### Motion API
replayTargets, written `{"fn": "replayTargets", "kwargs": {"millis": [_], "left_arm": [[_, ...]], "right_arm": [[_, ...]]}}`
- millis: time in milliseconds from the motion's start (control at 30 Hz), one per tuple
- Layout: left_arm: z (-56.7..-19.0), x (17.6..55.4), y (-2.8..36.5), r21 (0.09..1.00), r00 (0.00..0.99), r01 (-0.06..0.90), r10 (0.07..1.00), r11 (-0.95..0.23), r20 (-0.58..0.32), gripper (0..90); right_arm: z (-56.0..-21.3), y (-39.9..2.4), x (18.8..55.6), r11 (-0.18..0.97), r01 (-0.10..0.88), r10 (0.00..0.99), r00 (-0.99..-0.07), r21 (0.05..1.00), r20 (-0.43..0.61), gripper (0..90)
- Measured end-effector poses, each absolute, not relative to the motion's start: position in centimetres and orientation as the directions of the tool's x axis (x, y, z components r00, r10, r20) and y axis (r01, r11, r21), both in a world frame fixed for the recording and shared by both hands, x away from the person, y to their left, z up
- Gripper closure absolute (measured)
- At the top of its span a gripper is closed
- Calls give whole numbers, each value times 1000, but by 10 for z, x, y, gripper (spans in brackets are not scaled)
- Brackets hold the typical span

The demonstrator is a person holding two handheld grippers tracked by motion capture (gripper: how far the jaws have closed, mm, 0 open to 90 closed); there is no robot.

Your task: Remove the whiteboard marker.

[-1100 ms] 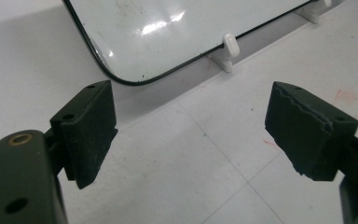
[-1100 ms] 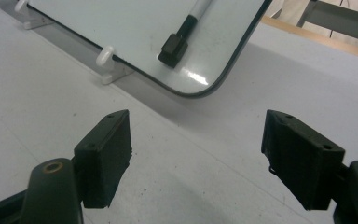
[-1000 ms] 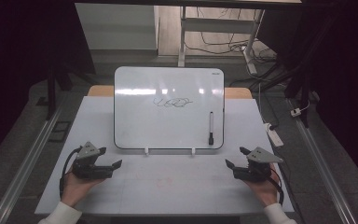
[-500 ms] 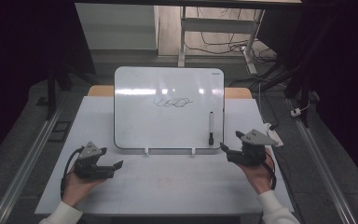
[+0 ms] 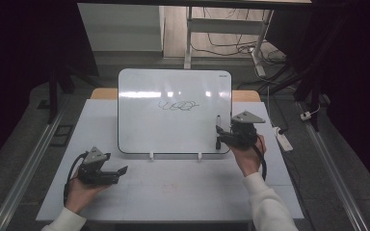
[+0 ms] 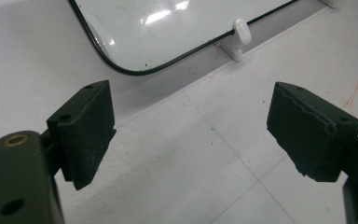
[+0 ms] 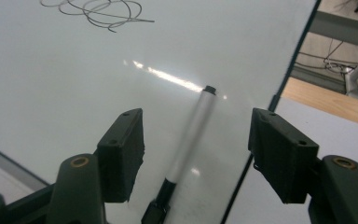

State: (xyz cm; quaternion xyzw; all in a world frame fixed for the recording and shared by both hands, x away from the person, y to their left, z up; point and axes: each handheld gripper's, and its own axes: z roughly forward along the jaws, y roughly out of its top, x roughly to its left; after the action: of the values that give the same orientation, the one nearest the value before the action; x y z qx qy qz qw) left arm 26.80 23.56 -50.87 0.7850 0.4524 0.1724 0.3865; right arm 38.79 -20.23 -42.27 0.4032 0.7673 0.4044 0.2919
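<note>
We bring our right hand-held gripper over the marker lying on the whiteboard, jaws just narrowing but apart around it. Next: lower, pinch. Left hand-held gripper spread over the surface.

We see white table, top pale and matte, faint seam lines crossing it, faint red marks near front. Whiteboard lies on its far half, propped by two small white clips at near edge. We note white remote-like thing at right edge.
</note>
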Motion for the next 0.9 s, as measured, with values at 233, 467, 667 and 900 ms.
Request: {"fn": "replayTargets", "kwargs": {"millis": [233, 467, 667, 900], "left_arm": [[-510, 268, 236, 763, 529, 577, 845, -291, -77, 168], [-511, 268, 235, 761, 533, 575, 843, -301, -69, 167], [-511, 268, 236, 764, 534, 571, 843, -301, -67, 167], [-510, 267, 236, 765, 532, 569, 844, -301, -64, 167]], "right_arm": [[-431, -183, 403, 381, 408, 876, -448, 830, -181, 468], [-442, -178, 412, 361, 425, 894, -410, 830, -179, 569], [-446, -171, 416, 368, 422, 901, -382, 829, -206, 650], [-447, -165, 416, 355, 422, 913, -349, 834, -211, 747]]}}
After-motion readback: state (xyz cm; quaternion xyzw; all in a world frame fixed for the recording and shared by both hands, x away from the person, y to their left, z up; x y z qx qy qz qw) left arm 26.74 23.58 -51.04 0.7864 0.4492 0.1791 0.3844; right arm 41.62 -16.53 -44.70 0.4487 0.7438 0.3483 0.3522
